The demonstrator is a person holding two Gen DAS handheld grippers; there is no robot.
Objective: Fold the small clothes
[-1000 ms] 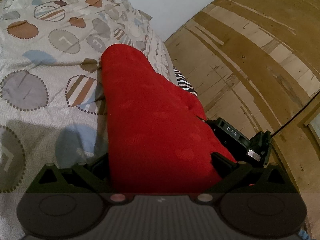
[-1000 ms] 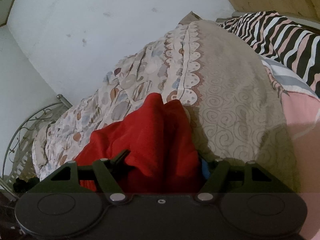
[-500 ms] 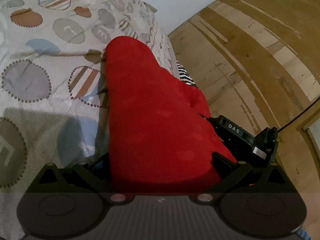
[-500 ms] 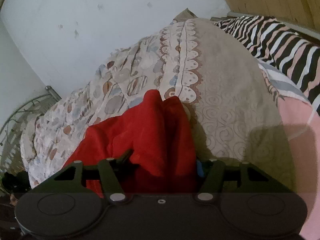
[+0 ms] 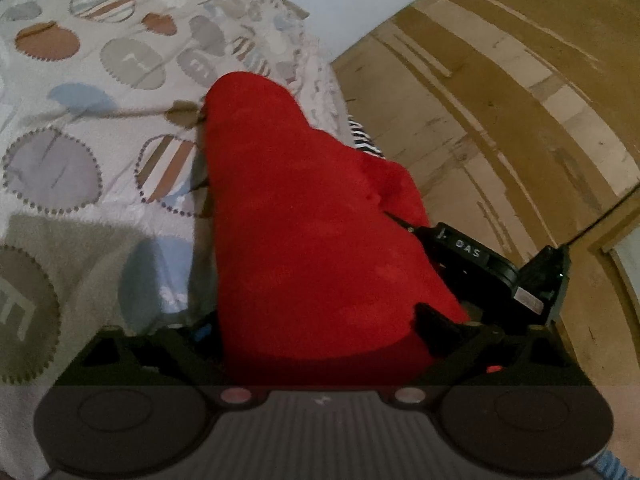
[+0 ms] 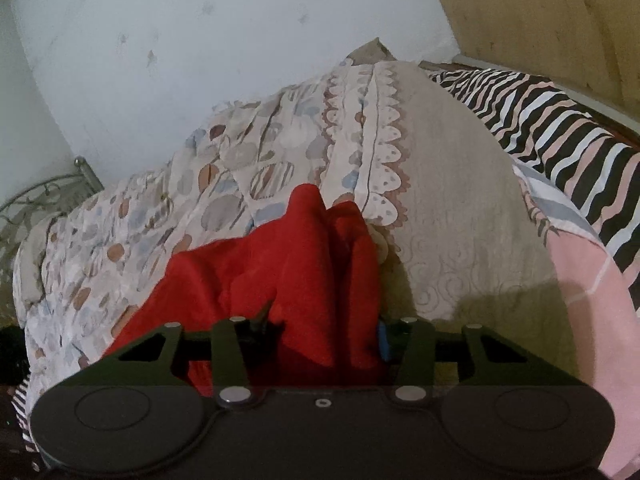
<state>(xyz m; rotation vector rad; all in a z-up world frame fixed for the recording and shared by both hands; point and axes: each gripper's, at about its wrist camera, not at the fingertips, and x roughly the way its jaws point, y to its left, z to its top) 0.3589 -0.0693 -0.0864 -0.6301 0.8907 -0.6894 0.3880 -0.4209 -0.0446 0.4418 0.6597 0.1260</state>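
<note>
A red fleece garment (image 5: 312, 220) fills the middle of the left wrist view and drapes over my left gripper (image 5: 316, 320), whose jaws are buried in the cloth and closed on it. In the right wrist view the same red garment (image 6: 296, 264) bunches up between the jaws of my right gripper (image 6: 320, 328), which is shut on it. The cloth hangs between the two grippers above a patterned bedspread (image 5: 80, 152). The right gripper's black body (image 5: 492, 268) shows at the right of the left wrist view. The fingertips of both are hidden by the cloth.
The bedspread (image 6: 452, 200) with circles and swirls covers the bed. A zebra-striped pillow (image 6: 560, 132) and a pink cloth (image 6: 592, 320) lie at the right. A wooden wall (image 5: 500, 100) and a white wall (image 6: 200, 48) stand behind. A metal bed frame (image 6: 36, 200) is at the left.
Both grippers have shifted slightly with the red garment held between them; the bedspread pattern has slid a little in both views. The grips are the same.
</note>
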